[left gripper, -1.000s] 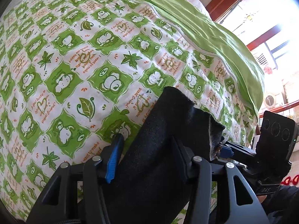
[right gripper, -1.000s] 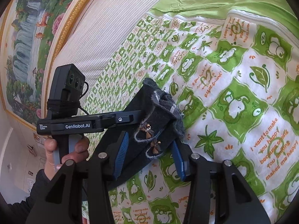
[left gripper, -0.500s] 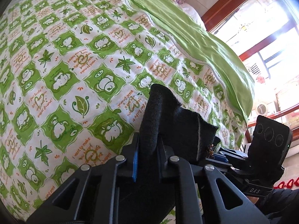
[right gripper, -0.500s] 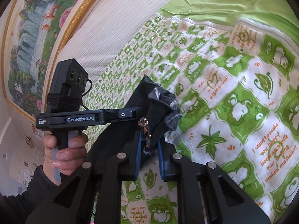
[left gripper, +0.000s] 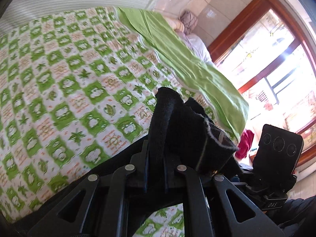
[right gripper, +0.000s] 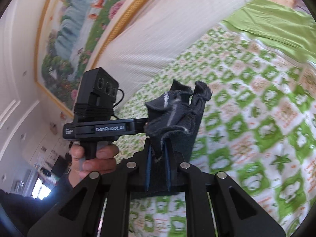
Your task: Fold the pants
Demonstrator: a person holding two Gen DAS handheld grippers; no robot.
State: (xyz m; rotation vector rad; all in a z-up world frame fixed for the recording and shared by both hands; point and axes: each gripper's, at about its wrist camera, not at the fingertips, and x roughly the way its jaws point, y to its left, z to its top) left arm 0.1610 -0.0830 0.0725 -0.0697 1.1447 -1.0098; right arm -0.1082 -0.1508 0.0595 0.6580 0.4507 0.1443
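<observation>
The black pants (left gripper: 177, 122) are bunched at one edge and lifted off the green-and-white quilt (left gripper: 69, 88). In the left wrist view my left gripper (left gripper: 156, 152) pinches a thick fold, its jaws still closing on the cloth. In the right wrist view my right gripper (right gripper: 158, 152) grips the frayed edge of the pants (right gripper: 173, 114) with its blue pads (right gripper: 148, 165), jaws likewise still closing. The two grippers hold the same edge side by side. A hand (right gripper: 92, 158) carries the left gripper's body (right gripper: 102, 128). The rest of the pants hangs out of sight below.
The quilt (right gripper: 256, 128) covers the bed, with a plain green sheet (left gripper: 187, 63) along its far side. A white striped panel (right gripper: 158, 35) and a framed painting (right gripper: 75, 29) stand behind. A bright window (left gripper: 276, 59) and a red cloth (left gripper: 244, 144) lie to the right.
Both grippers went from open around the pants' edge to shut on it. Then they rose and tilted up, lifting the cloth off the quilt.
</observation>
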